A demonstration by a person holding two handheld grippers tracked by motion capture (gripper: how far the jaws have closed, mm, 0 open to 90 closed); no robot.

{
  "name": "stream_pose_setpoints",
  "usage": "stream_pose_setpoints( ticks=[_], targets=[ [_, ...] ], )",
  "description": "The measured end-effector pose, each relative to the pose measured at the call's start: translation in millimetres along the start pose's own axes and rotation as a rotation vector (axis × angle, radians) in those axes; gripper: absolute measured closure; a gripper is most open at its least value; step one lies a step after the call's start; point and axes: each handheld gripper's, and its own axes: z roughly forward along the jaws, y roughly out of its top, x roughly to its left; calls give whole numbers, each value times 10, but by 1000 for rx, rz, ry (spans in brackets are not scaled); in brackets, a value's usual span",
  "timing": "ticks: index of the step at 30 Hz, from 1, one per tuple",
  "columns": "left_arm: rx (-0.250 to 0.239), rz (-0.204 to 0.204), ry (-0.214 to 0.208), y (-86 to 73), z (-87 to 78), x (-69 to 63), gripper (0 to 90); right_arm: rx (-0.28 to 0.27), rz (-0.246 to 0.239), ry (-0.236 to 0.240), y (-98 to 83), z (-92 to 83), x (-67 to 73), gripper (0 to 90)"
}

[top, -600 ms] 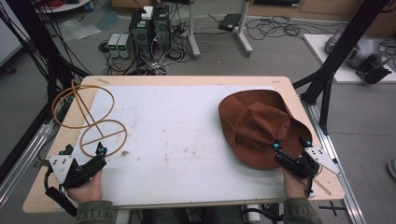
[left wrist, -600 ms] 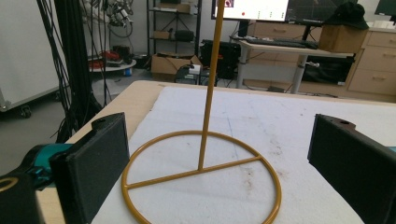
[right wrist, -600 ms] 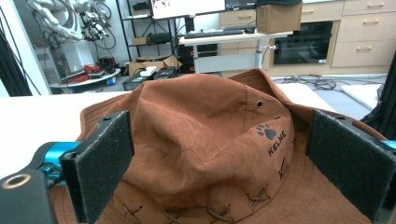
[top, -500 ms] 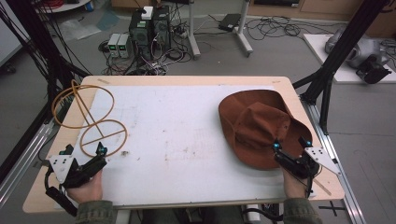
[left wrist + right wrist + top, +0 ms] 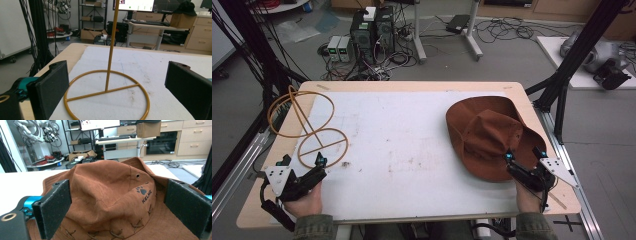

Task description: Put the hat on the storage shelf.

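Grippers [image 5: 302, 162] [image 5: 524, 154], hat [image 5: 484, 132] and stand [image 5: 312, 135] unmoved

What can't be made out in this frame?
- Stand: pole top cut off by the upper edge, left gripper view.
- Hat: near brim cut off by the bottom edge, right gripper view.
- Hat underside: hidden against the table, high view.

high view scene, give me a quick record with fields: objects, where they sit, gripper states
hat: brown hat, crown up, on right of white mat
stand: yellow wire stand, ring base on mat's left edge, second ring on top
left gripper: jaws open, facing stand base, holding nothing
right gripper: jaws open, at hat's near brim, holding nothing
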Motion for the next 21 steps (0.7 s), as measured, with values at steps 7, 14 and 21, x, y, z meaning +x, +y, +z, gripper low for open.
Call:
stream_pose_setpoints(
  ticks=[7,14,21],
  targets=[
    [-2,-5,6,1,-12,12,57,37,-15,28,62,36,25,71],
    [-4,-8,13,3,-41,32,57,238,-88,63,115,296,92,71],
    [-7,-18,17,0,-54,55,57,410,-87,16,119,563,148,72]
  ],
)
